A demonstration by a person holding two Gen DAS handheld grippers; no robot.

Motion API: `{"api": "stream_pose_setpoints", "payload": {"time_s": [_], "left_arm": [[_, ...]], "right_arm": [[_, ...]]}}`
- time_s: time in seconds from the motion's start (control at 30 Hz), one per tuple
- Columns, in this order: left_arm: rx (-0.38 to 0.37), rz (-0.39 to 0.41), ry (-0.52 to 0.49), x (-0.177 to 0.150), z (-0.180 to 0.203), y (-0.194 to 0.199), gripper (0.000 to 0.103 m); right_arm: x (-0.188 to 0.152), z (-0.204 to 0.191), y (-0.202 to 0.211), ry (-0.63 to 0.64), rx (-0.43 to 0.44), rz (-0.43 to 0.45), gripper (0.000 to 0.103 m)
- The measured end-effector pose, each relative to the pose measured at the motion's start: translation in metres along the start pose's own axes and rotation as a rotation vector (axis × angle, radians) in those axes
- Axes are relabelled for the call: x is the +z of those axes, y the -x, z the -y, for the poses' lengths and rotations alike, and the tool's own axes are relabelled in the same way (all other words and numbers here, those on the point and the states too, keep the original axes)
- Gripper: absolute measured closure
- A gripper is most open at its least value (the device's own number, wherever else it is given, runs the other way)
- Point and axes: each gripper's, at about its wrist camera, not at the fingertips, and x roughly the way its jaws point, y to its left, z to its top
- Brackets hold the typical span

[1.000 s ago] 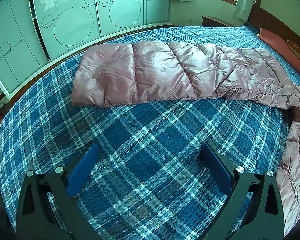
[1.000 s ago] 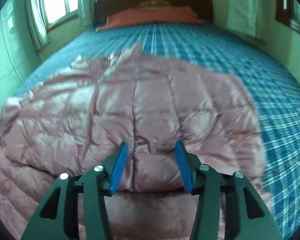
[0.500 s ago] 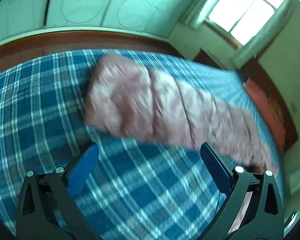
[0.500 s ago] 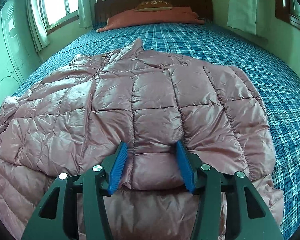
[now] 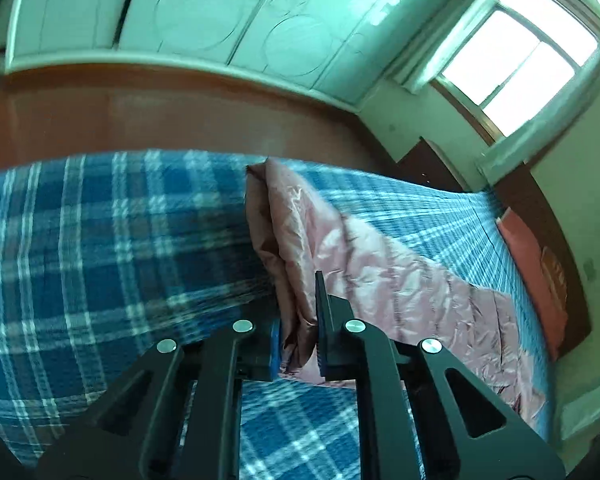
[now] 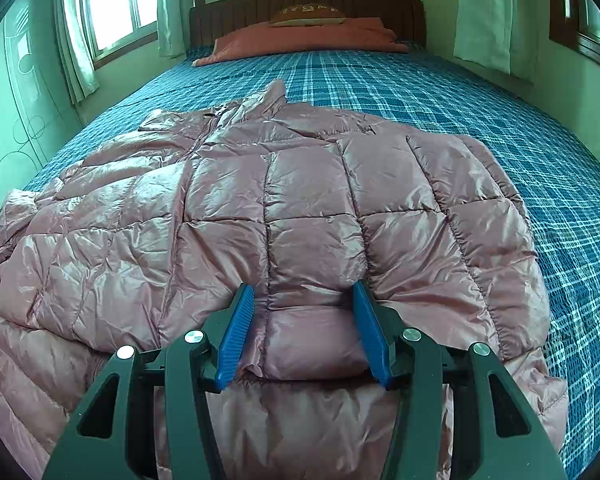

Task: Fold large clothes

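A pink quilted down jacket (image 6: 308,200) lies spread on the blue plaid bed (image 6: 420,92), one sleeve folded over the body. My right gripper (image 6: 304,300) is partly closed around the puffy cuff end of that folded sleeve, its blue pads pressing its sides. In the left wrist view the other long sleeve (image 5: 380,272) stretches across the bed. My left gripper (image 5: 300,320) is shut on that sleeve's edge, with fabric bunched between the jaws.
An orange pillow (image 6: 300,40) and a wooden headboard (image 6: 308,4) stand at the far end of the bed. Sliding wardrobe doors (image 5: 180,20) and brown floor (image 5: 140,112) lie beyond the bed's edge. Windows with curtains (image 6: 112,4) are on the left.
My left gripper swung toward the long sleeve and closed from wide open onto its edge. My right gripper stayed around the folded sleeve's cuff.
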Motion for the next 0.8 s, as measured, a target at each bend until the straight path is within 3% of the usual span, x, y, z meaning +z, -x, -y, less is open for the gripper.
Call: {"api": "stream_pose_setpoints", "payload": {"time_s": [0.2,0.37,0.53,0.8], "left_arm": [[-0.108,0.05,-0.238,-0.023,0.096,0.02,0.093],[-0.217,0.055,-0.448,-0.064,0.183,0.028,0.094],[-0.297,0.017,-0.621,-0.118,0.253,0.027,0.094],[-0.351,-0.058,-0.816,-0.225,0.322,0.035,0.094]], "right_arm": [[0.001,0.001,0.001,-0.004,0.005,0.001,0.051],[0.001,0.001,0.001,-0.011,0.011,0.004,0.051],[0.001,0.003,0.001,-0.021,0.021,0.007,0.051],[0.001,0.006,0.0,-0.039,0.041,0.011,0.051]]}}
